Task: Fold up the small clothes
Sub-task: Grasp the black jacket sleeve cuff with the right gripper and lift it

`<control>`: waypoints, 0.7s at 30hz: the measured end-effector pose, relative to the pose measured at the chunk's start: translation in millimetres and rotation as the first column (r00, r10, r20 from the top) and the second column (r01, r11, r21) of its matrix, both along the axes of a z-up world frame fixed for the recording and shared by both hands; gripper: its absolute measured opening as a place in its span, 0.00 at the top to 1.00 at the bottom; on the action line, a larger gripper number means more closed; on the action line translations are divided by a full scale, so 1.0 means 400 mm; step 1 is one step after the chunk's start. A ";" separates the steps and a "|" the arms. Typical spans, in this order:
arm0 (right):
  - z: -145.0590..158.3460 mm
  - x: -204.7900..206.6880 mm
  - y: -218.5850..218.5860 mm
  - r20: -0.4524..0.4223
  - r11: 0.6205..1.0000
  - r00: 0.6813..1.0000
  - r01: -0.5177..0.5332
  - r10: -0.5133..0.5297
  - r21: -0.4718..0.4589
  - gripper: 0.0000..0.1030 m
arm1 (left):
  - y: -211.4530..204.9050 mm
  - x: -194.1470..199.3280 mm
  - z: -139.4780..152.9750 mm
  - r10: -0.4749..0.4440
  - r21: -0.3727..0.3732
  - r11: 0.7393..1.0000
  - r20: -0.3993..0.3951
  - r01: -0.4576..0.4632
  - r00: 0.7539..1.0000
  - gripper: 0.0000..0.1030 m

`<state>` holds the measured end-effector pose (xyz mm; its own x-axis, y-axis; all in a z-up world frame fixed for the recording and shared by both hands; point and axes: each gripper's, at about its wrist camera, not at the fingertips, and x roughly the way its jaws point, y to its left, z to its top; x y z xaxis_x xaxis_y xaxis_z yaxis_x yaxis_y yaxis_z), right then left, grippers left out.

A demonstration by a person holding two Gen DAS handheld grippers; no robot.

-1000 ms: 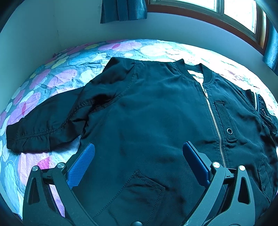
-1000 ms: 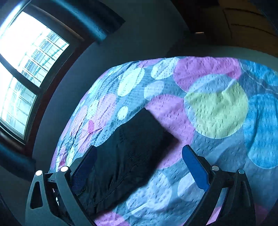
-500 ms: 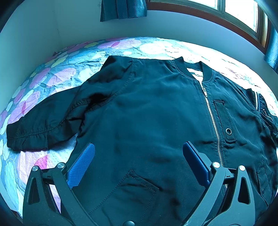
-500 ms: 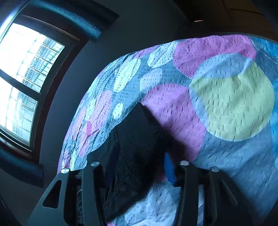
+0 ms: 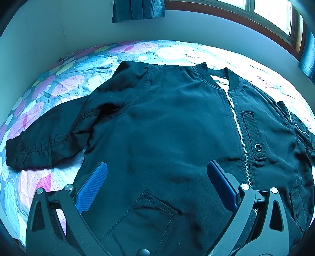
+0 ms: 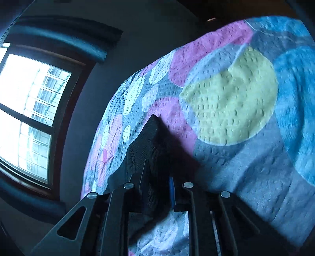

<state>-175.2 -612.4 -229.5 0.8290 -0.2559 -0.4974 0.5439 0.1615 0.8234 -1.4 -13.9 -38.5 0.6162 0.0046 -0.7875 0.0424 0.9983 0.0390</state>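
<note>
A small black zip-up bomber jacket (image 5: pixel 177 128) lies front up on the bed, collar toward the window, its left sleeve (image 5: pixel 45 141) spread out to the side. My left gripper (image 5: pixel 157 171) is open and empty, hovering over the jacket's lower front above a pocket. In the right wrist view my right gripper (image 6: pixel 157 189) is shut on the ribbed cuff of the jacket's other sleeve (image 6: pixel 147 149), which sticks up between the fingers above the bedspread.
The bedspread (image 6: pixel 236 98) has big pink, yellow, blue and white circles. A wall and a window (image 5: pixel 265 13) with dark curtains run along the far side of the bed; the window also shows in the right wrist view (image 6: pixel 25 110).
My right gripper closed on the sleeve cuff and lifted it, tilting. My left gripper drifted slightly back over the jacket and stayed open.
</note>
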 end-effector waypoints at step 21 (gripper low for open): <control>0.549 0.118 0.349 0.110 0.854 0.971 -0.128 0.211 -0.504 0.87 | 0.156 -0.021 0.031 0.039 -0.014 0.999 0.032 -0.039 0.999 0.02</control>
